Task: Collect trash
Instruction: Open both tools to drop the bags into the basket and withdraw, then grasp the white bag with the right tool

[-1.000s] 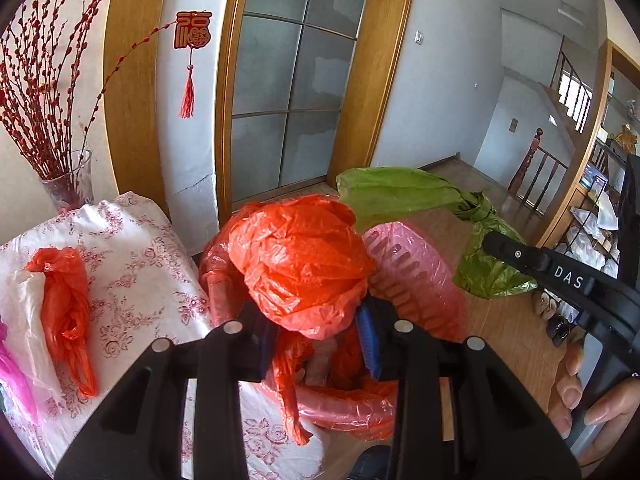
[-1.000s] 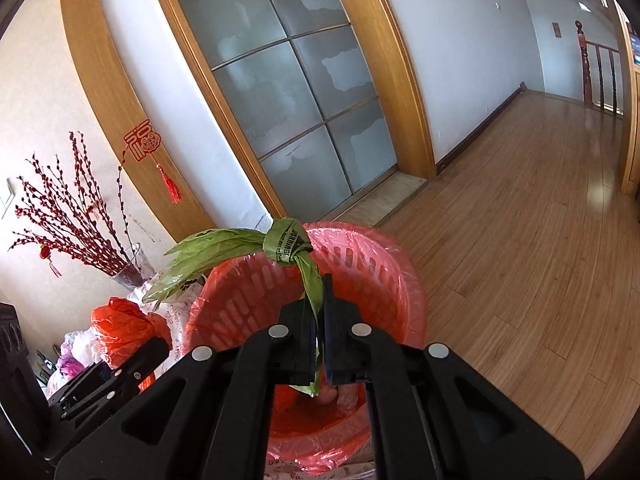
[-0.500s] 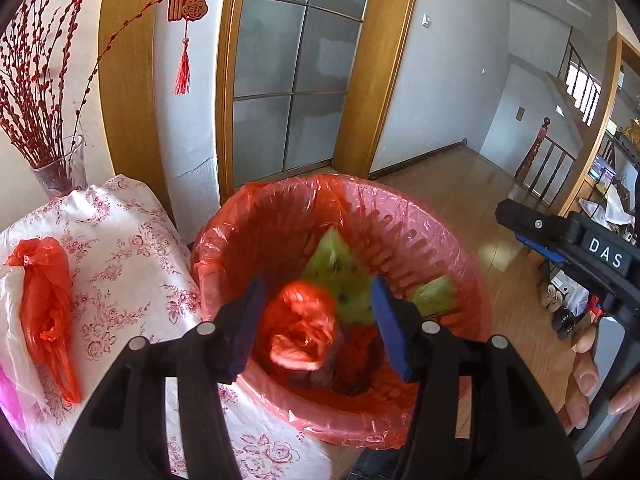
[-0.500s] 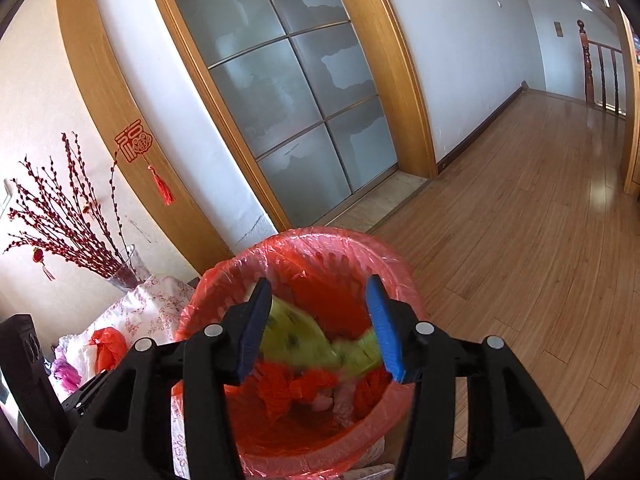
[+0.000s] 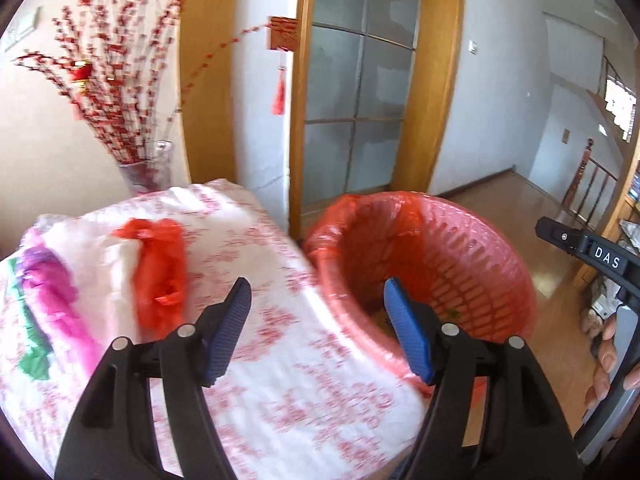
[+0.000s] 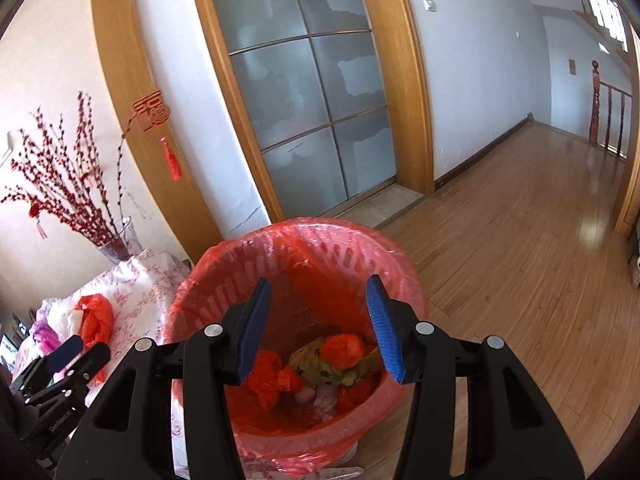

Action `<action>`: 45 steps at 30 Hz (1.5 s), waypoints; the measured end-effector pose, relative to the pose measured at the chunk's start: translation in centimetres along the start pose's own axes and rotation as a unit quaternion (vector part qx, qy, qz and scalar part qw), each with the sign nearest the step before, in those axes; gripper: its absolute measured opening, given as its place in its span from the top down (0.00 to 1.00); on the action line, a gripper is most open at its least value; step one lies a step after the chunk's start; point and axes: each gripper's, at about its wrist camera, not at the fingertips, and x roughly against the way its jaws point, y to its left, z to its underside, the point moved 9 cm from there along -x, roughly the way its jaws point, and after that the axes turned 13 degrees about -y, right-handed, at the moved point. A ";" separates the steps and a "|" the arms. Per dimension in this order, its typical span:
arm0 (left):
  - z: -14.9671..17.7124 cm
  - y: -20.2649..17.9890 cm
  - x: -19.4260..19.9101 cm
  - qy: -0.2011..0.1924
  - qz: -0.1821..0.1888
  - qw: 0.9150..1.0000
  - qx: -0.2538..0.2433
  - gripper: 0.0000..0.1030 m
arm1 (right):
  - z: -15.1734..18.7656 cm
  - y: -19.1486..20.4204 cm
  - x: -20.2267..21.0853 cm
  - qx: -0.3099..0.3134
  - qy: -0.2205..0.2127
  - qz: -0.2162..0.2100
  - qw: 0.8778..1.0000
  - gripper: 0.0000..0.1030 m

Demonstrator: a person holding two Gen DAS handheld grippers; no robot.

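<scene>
A pink basket lined with a red bag [image 6: 304,248] stands beside the cloth-covered table [image 5: 280,360]. Inside it lie red bags [image 6: 344,346] and a green bag [image 6: 332,372]. My right gripper [image 6: 318,322] is open and empty above the basket. My left gripper [image 5: 318,330] is open and empty over the table edge, left of the basket [image 5: 480,264]. On the table lie a red bag [image 5: 160,272], a white bag [image 5: 100,264], a pink bag [image 5: 56,296] and a green scrap [image 5: 34,360]. The left gripper also shows in the right wrist view [image 6: 76,352].
A glass vase of red berry branches [image 5: 148,168] stands at the table's back edge. A frosted glass door in a wooden frame [image 6: 304,112] is behind the basket. Wooden floor [image 6: 520,248] stretches to the right. The right gripper's body [image 5: 600,256] is at the right of the left wrist view.
Both grippers opened and dropped their bags, red from the left and green from the right, into the basket. My left gripper then swung left toward the table.
</scene>
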 end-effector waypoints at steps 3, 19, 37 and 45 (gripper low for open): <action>0.0 2.9 1.9 -0.012 -0.032 0.999 0.006 0.33 | 0.4 2.1 0.1 0.010 0.003 -0.018 1.000 0.51; 1.7 18.3 10.9 -0.042 -0.200 0.978 0.041 0.32 | 3.8 17.3 1.0 0.084 0.041 -0.156 0.983 0.51; 3.5 27.6 15.7 -0.046 -0.263 0.958 0.101 0.32 | 11.9 34.0 -2.3 0.150 0.115 -0.252 0.949 0.61; 4.4 29.3 15.8 -0.039 -0.268 0.955 0.118 0.32 | 14.6 34.8 -4.4 0.193 0.135 -0.237 0.943 0.84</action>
